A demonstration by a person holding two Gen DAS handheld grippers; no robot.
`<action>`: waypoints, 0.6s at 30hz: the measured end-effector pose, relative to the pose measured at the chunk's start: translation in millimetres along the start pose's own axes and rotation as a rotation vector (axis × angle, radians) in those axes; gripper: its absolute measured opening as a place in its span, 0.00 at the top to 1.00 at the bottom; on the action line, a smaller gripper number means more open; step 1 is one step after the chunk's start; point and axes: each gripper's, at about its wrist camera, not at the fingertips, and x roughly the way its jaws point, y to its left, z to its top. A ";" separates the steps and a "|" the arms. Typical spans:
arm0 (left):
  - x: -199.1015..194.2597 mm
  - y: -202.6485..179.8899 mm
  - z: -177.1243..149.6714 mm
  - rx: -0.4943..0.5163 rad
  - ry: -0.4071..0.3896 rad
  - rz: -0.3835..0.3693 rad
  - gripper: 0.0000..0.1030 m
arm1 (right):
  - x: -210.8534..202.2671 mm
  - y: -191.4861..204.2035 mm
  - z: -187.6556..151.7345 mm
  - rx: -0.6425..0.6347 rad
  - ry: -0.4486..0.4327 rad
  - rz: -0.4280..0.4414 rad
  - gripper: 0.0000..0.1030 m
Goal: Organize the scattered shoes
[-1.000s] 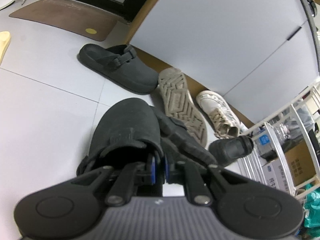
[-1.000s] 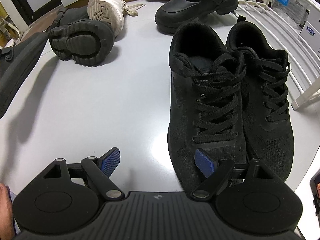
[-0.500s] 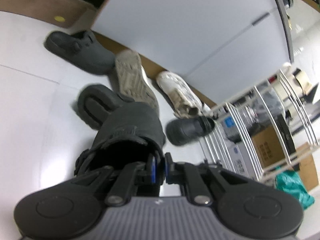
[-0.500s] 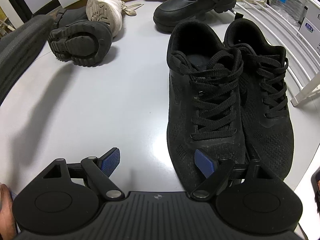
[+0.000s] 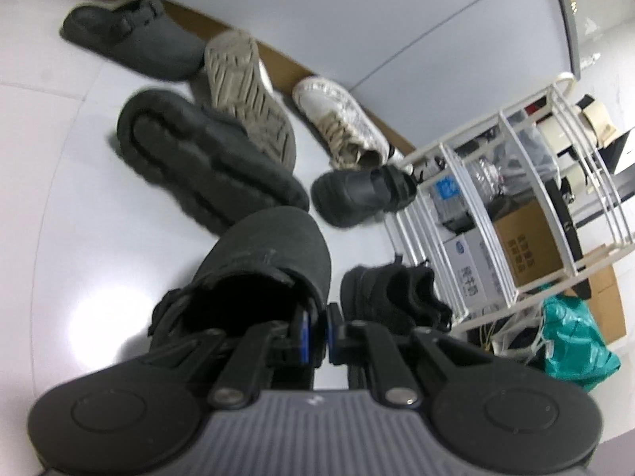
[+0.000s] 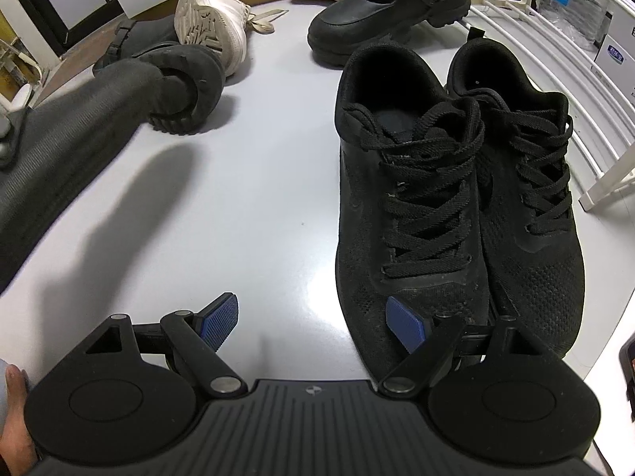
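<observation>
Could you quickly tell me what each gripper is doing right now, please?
Left gripper: closed on the rim of a grey clog, holding it.
Right gripper: open and empty, above the floor beside the black sneakers.

My left gripper (image 5: 316, 331) sits low in the centre of its frame, pads nearly together, pinching the rim of a grey clog (image 5: 262, 269). My right gripper (image 6: 315, 319) fills the bottom of its frame, jaws spread wide with nothing between them. A bit of hand (image 6: 14, 428) shows at lower left.
</observation>
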 end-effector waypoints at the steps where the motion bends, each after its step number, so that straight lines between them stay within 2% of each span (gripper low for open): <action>1: 8.6 2.4 -3.1 -0.004 0.015 0.006 0.92 | -0.4 0.2 0.0 -0.001 0.001 0.003 0.17; 8: 49.4 1.5 -15.6 0.006 0.072 -0.001 0.92 | -1.4 0.5 -1.4 -0.008 0.009 0.006 0.17; 18: 81.1 -15.9 -26.5 0.048 0.142 -0.024 0.92 | -1.0 -0.6 -2.5 -0.007 0.015 0.005 0.17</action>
